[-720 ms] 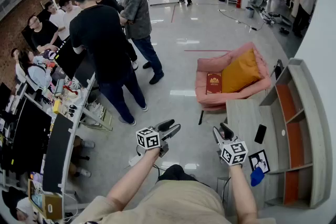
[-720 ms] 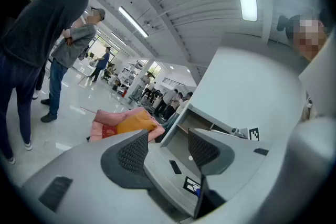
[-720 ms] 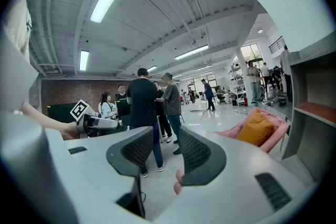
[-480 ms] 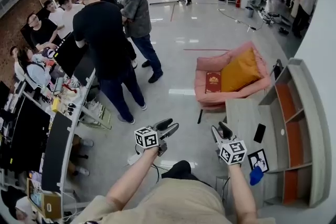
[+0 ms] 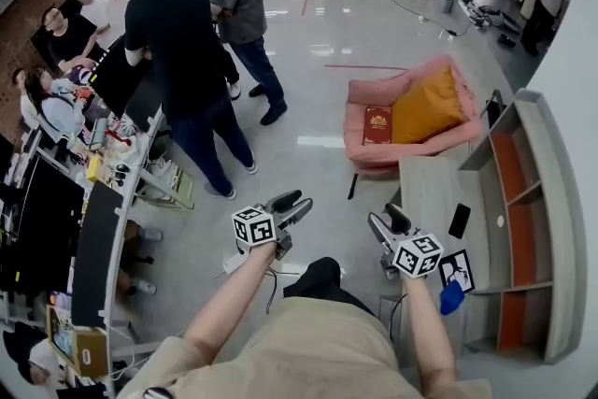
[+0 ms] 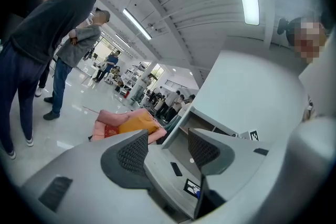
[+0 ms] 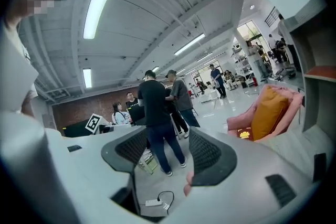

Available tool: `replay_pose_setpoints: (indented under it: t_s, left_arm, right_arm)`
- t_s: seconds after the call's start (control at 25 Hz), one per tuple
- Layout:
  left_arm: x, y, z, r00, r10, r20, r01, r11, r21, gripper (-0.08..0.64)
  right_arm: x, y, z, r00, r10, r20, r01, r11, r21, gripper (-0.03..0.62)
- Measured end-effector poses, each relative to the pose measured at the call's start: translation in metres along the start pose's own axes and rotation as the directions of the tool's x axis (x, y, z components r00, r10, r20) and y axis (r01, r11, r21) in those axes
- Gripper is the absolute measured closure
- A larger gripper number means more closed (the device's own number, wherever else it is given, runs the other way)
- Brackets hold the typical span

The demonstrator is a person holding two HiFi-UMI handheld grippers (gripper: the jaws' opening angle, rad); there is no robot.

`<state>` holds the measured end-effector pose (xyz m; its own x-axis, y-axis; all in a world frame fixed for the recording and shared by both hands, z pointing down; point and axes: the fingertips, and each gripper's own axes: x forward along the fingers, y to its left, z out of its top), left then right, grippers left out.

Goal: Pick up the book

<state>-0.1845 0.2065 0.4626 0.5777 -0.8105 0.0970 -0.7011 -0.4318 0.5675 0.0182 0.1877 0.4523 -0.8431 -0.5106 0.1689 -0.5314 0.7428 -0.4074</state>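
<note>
The book point(image 5: 377, 124) is dark red with a gold emblem. It lies on the seat of a pink armchair point(image 5: 366, 98), beside an orange cushion point(image 5: 426, 109), well ahead of both grippers. It also shows small in the left gripper view point(image 6: 110, 130) and the right gripper view point(image 7: 244, 134). My left gripper point(image 5: 294, 206) point(image 6: 168, 152) is held out in front of my body, open and empty. My right gripper point(image 5: 383, 224) point(image 7: 168, 152) is level with it, also open, with nothing between its pads.
A grey table point(image 5: 432, 192) with a black phone point(image 5: 459, 220) and a printed card point(image 5: 456, 271) stands on the right, next to a curved shelf unit point(image 5: 528, 201). Two people point(image 5: 182, 42) stand at the left beside a cluttered desk point(image 5: 103, 229). A power strip point(image 5: 234, 262) lies on the floor.
The whole scene has slid upward in the head view. Both grippers sit a little higher and further left in the picture, still open and empty. The standing people have barely shifted.
</note>
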Motion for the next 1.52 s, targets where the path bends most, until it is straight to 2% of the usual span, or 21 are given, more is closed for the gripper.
replay_pose_setpoints:
  t_s: [0.12, 0.52, 0.96, 1.16, 1.52]
  left_arm:
    - [0.003, 0.001, 0.003, 1.000, 0.005, 0.001, -0.005, 1.000, -0.002, 0.314]
    - [0.017, -0.002, -0.007, 0.999, -0.019, -0.035, 0.018, 1.000, -0.010, 0.314]
    - [0.033, -0.007, -0.015, 0.997, -0.043, -0.059, 0.041, 0.999, -0.028, 0.314]
    - [0.048, 0.012, -0.012, 0.996, -0.040, -0.073, 0.037, 0.998, -0.042, 0.314]
    - [0.100, 0.071, 0.010, 0.993, -0.054, -0.106, 0.045, 0.995, -0.085, 0.314]
  right_arm:
    - [-0.001, -0.005, -0.001, 1.000, 0.009, -0.018, -0.009, 1.000, 0.010, 0.341]
    - [-0.021, -0.016, -0.003, 0.999, -0.037, 0.016, 0.036, 0.999, 0.038, 0.339]
    - [-0.042, -0.033, 0.007, 0.990, -0.106, 0.095, 0.102, 0.994, 0.047, 0.339]
    - [-0.033, -0.056, 0.012, 0.986, -0.134, 0.103, 0.128, 0.990, 0.059, 0.339]
    - [0.017, -0.114, 0.038, 0.974, -0.191, 0.121, 0.183, 0.980, 0.076, 0.339]
